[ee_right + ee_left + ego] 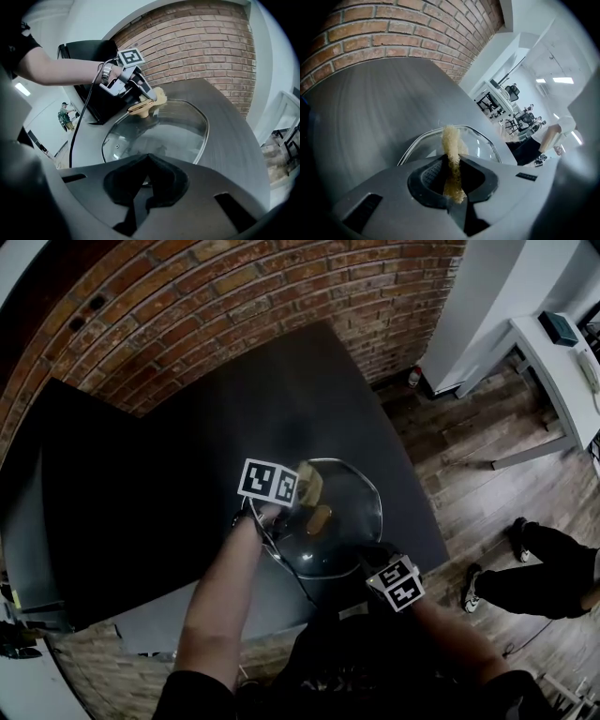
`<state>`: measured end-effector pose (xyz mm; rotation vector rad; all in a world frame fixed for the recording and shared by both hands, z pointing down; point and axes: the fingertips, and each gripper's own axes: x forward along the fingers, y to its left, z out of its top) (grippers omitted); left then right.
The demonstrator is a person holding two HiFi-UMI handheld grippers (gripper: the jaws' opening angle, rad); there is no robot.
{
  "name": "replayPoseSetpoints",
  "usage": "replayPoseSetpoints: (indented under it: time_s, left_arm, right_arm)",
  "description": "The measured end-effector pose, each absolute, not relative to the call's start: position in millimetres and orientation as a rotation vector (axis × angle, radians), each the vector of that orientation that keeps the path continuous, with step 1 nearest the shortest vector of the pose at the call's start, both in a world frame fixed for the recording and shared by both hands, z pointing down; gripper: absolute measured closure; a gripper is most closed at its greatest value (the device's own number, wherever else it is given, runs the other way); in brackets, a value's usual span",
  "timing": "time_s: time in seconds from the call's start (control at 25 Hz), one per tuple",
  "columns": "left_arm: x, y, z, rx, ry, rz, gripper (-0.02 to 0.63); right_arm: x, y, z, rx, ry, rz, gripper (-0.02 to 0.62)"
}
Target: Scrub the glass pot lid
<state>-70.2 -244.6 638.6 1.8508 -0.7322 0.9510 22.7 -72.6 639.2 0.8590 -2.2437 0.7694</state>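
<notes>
Glass pot lid (342, 526): on the dark worktop (187, 456) near its front edge, toward the right corner, with its wooden knob (138, 109) on top.
Left hand-held gripper (452, 161): jaws clamped on a tan fibrous scrubber (451, 143) – the strip sticks out past the tips.
Scrubber position: over the lid's far-left part, just beside the knob; whether it touches the glass is unclear.
Right hand-held gripper (147, 161): jaws closed together on the lid's near rim – the edge closest to the person.
Backdrop: brick wall (234, 296) along the worktop's back edge.
</notes>
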Motion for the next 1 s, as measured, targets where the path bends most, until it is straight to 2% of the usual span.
replayPoseSetpoints:
  time_s: [0.48,1.0]
  left_arm:
    - [-120.2,-231.3,644.3,1.790,-0.836,0.864,0.548]
    - [-123.3,-230.4,643.2,1.825,-0.890,0.926,0.548]
  right_arm:
    - [20.9,-72.4,640.9,0.897,-2.217,0.767,0.577]
    - [19.6,-72.9,641.7,0.927,-2.210,0.771,0.577]
